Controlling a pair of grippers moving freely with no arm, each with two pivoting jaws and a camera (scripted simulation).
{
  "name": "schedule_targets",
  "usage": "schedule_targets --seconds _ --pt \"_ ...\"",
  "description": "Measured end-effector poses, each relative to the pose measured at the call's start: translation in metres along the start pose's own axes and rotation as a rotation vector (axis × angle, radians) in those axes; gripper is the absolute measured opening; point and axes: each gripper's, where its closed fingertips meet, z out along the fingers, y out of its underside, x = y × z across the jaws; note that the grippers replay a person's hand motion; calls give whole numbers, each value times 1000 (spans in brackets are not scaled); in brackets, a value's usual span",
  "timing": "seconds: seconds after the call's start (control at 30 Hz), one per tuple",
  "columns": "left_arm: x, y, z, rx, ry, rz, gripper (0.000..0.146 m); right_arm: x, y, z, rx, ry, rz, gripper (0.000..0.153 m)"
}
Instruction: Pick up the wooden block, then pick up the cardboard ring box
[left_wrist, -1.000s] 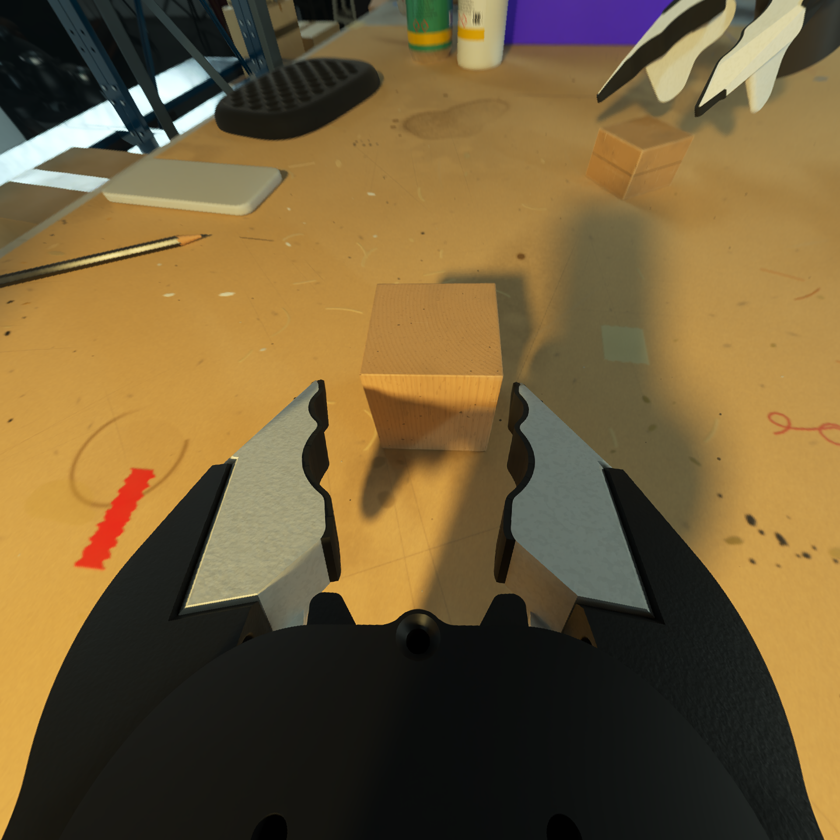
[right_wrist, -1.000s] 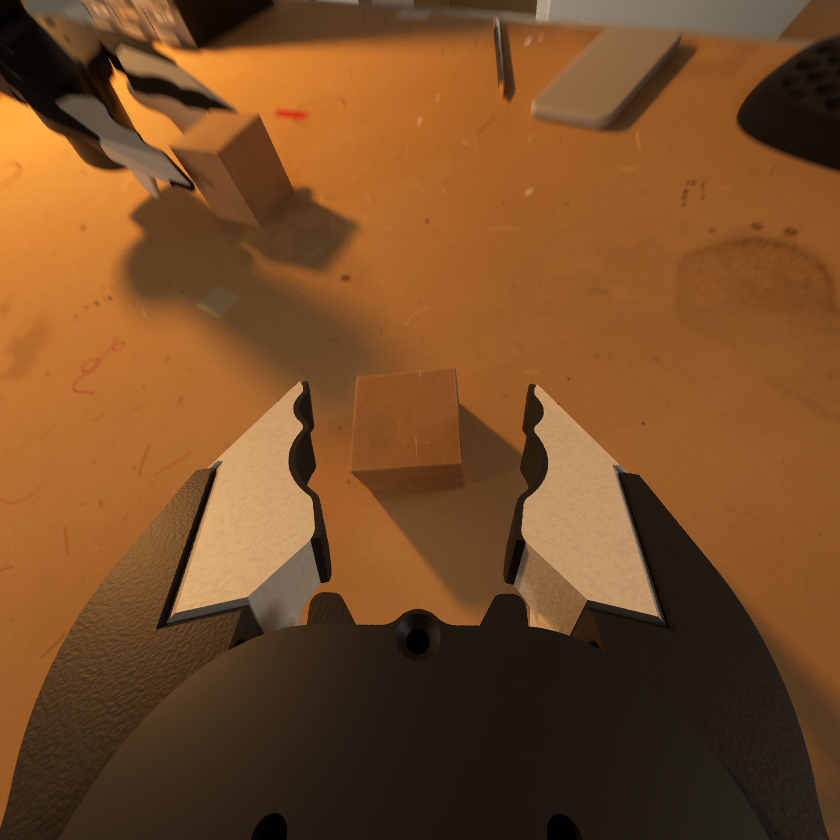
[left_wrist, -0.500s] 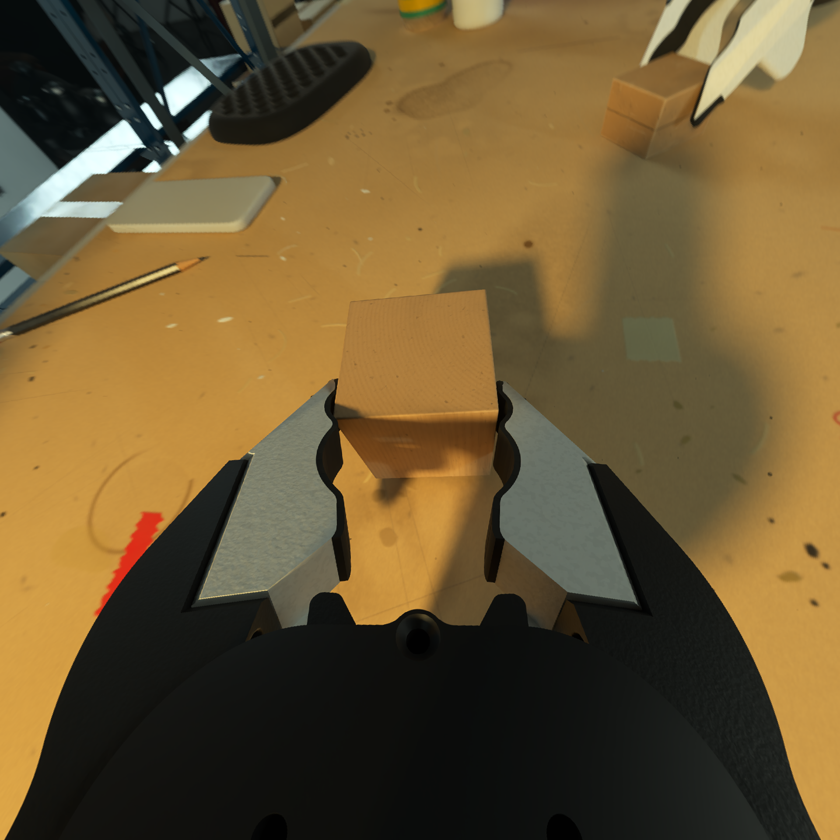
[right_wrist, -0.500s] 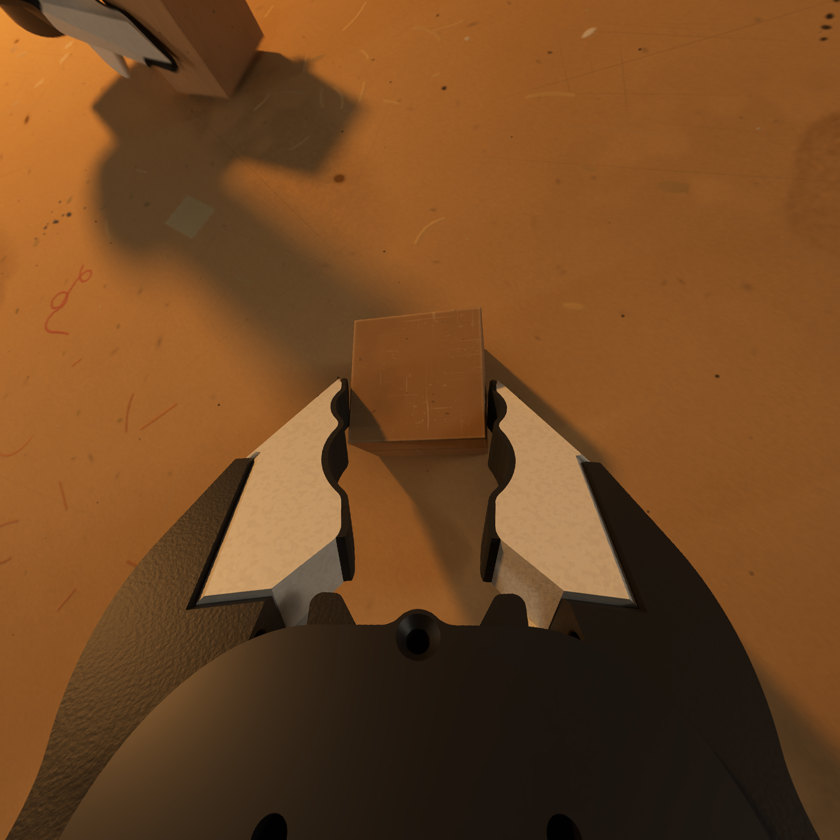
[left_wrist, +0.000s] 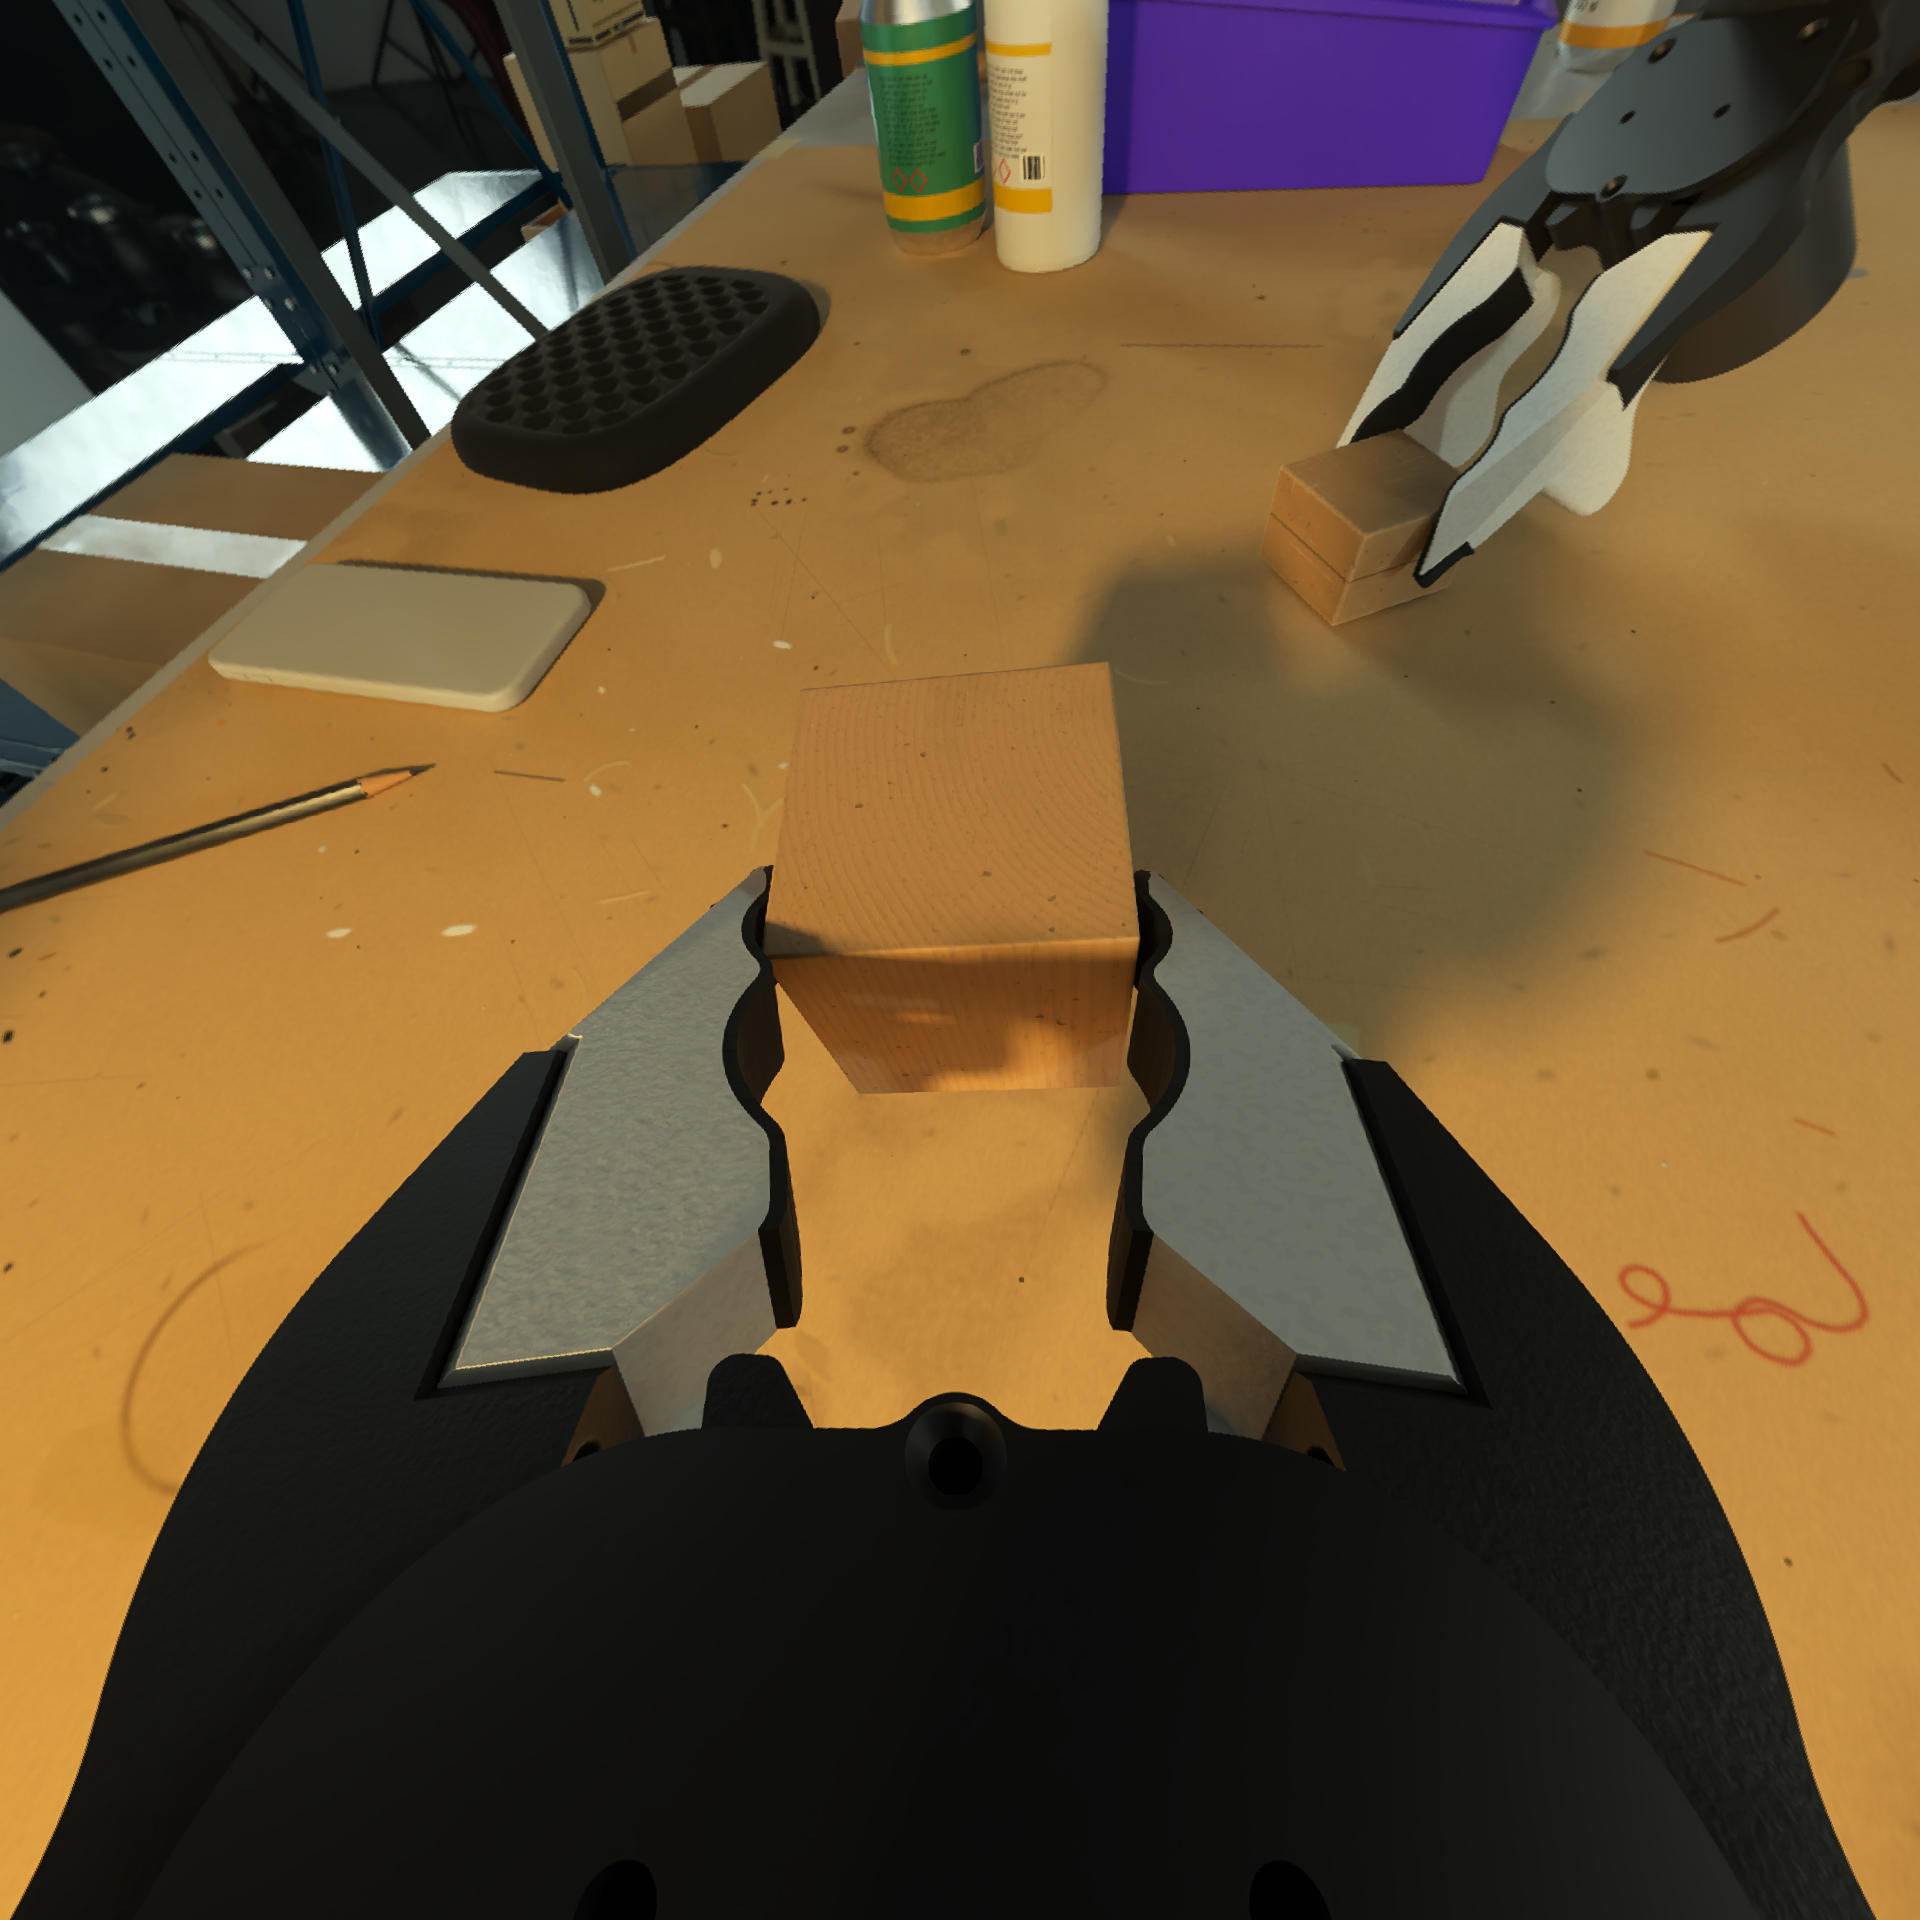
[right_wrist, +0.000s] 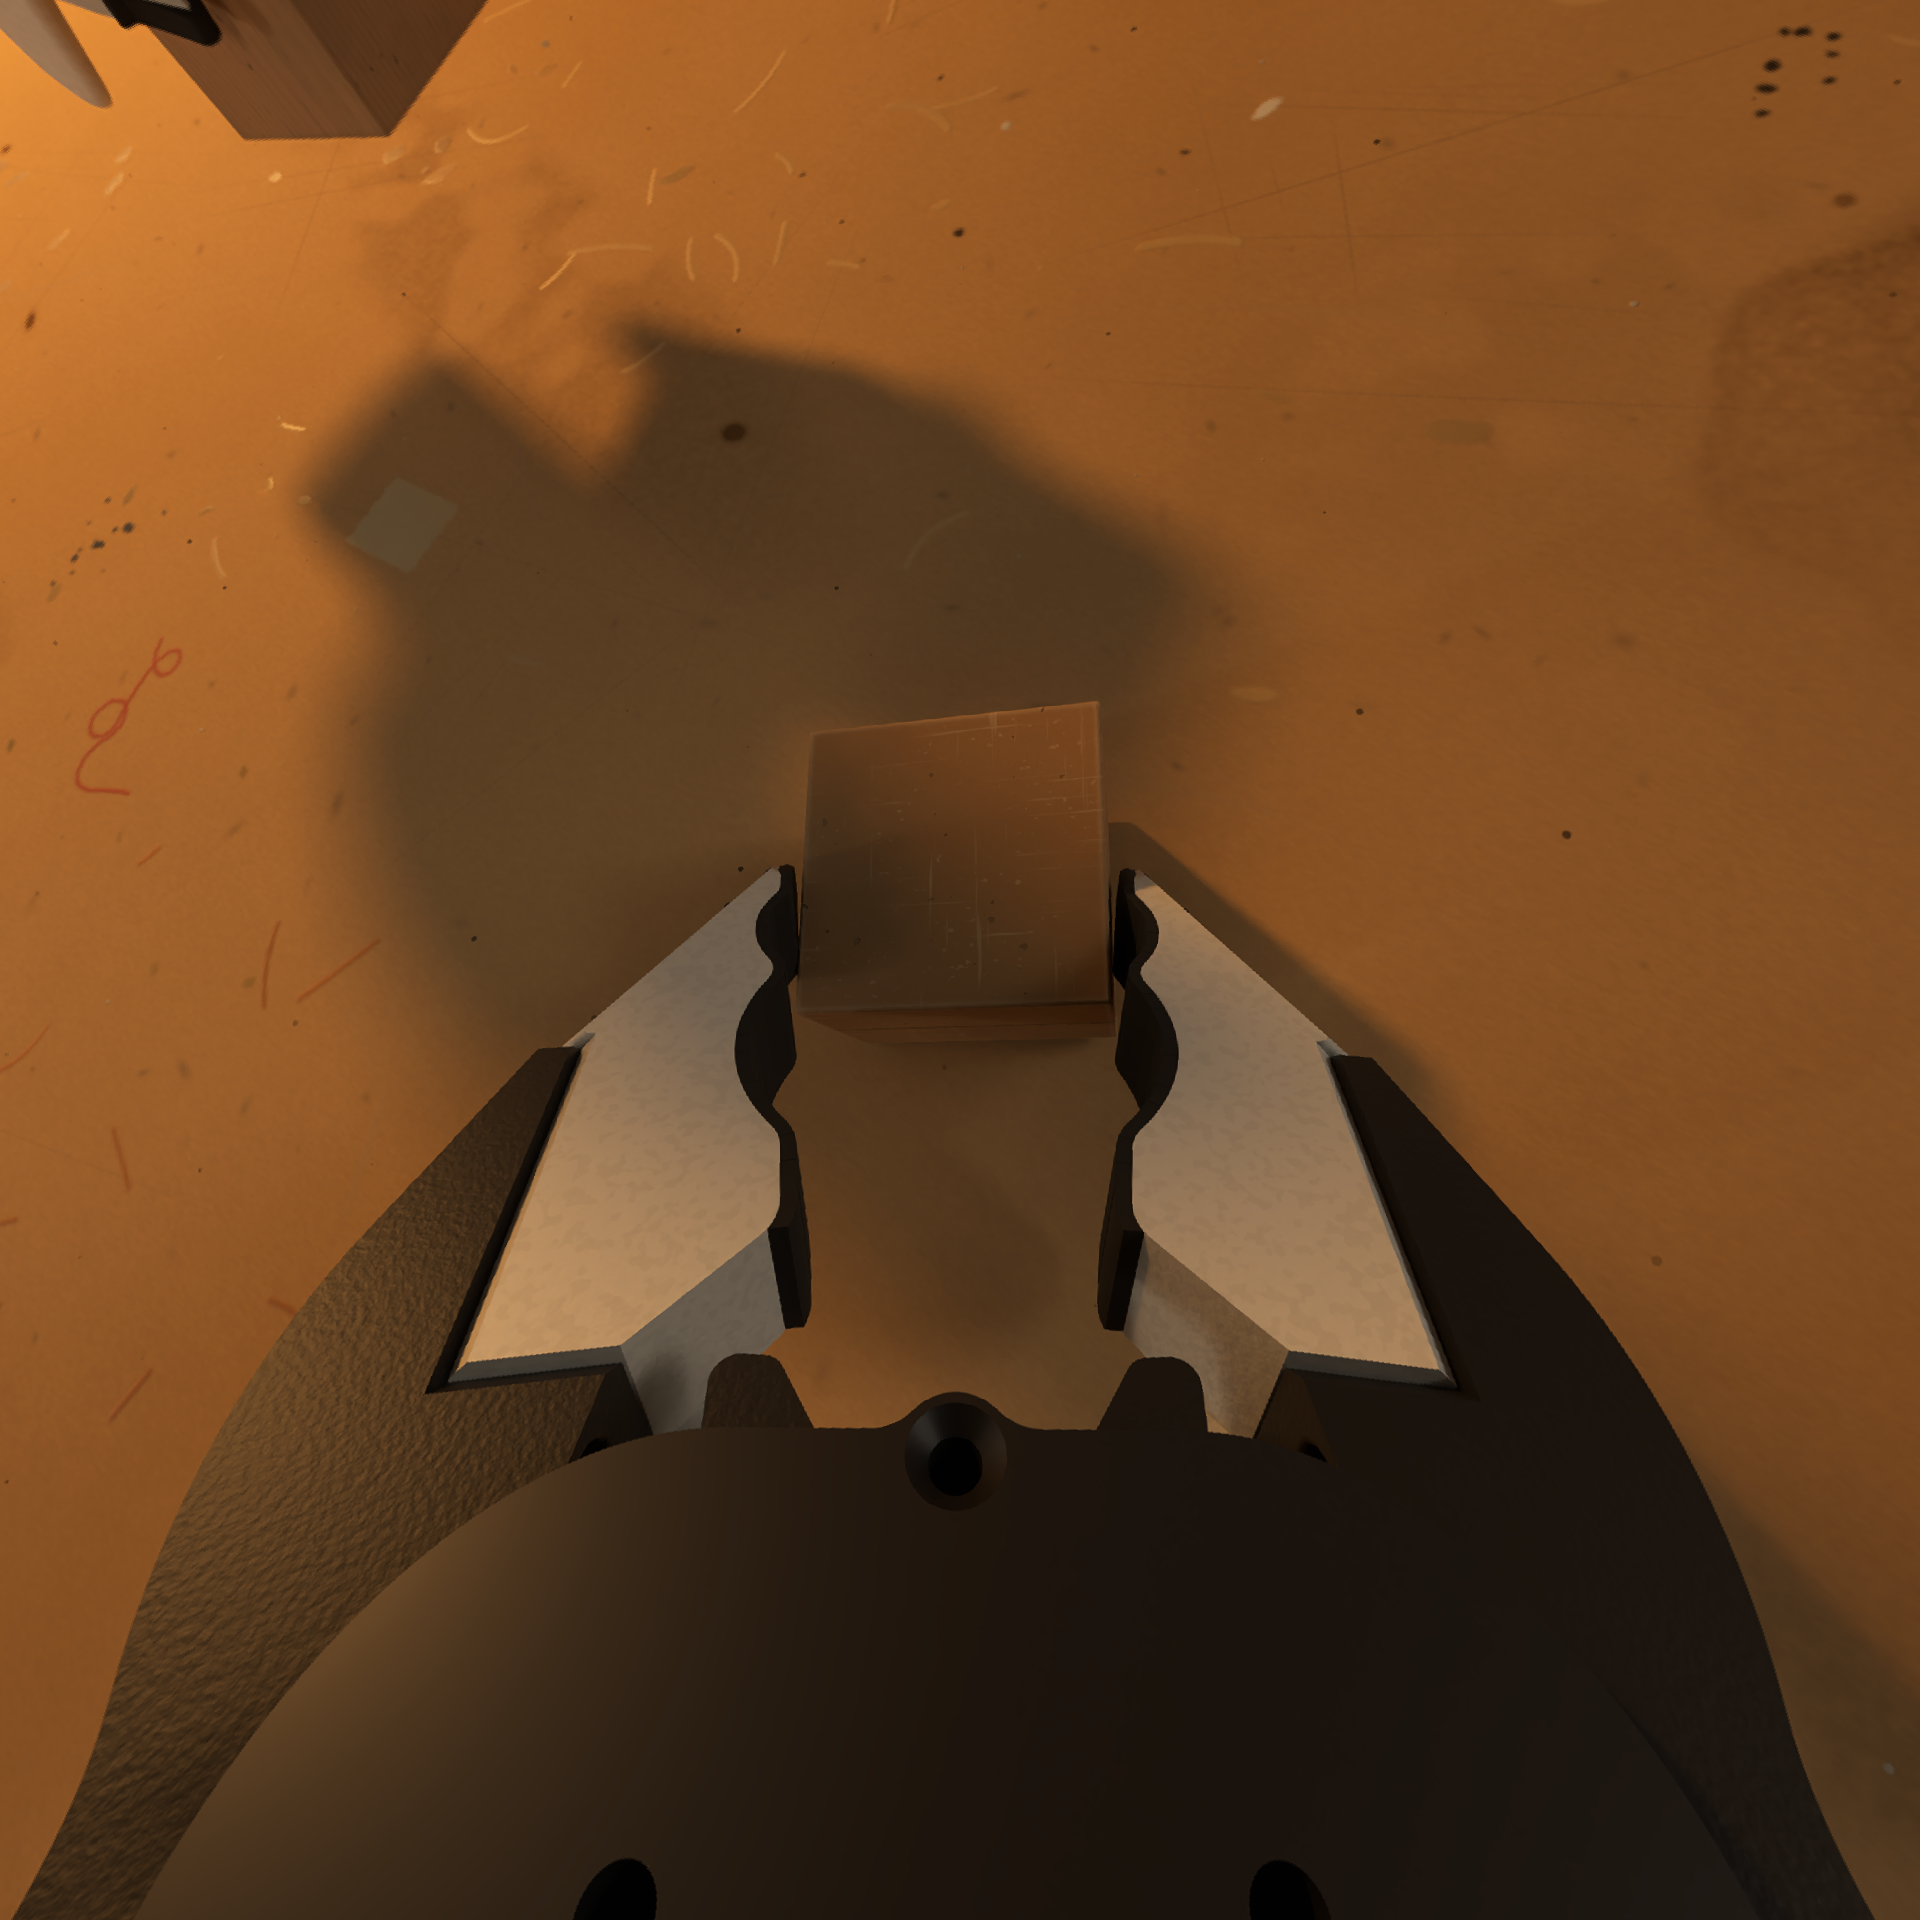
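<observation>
The wooden block is a pale cube clamped between my left gripper's fingertips, held above the workbench. It also shows at the top left of the right wrist view, with its shadow well below it. The cardboard ring box is a small brown square box gripped on both sides by my right gripper. In the left wrist view the box sits at the far right, under the right gripper. I cannot tell whether it is off the bench.
A black perforated pad, a white slab and a pencil lie along the bench's left edge. A green can, a white bottle and a purple bin stand at the back.
Both grippers went from open around their objects to shut on them. The left gripper has since risen with the wooden block. The right gripper has stayed low on the box.
</observation>
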Motion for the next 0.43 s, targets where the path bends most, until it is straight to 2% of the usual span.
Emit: schedule_targets --seconds 0.43 --pt "2 5 5 -16 0 4 67 -2 1 4 -22 -20 -4 61"
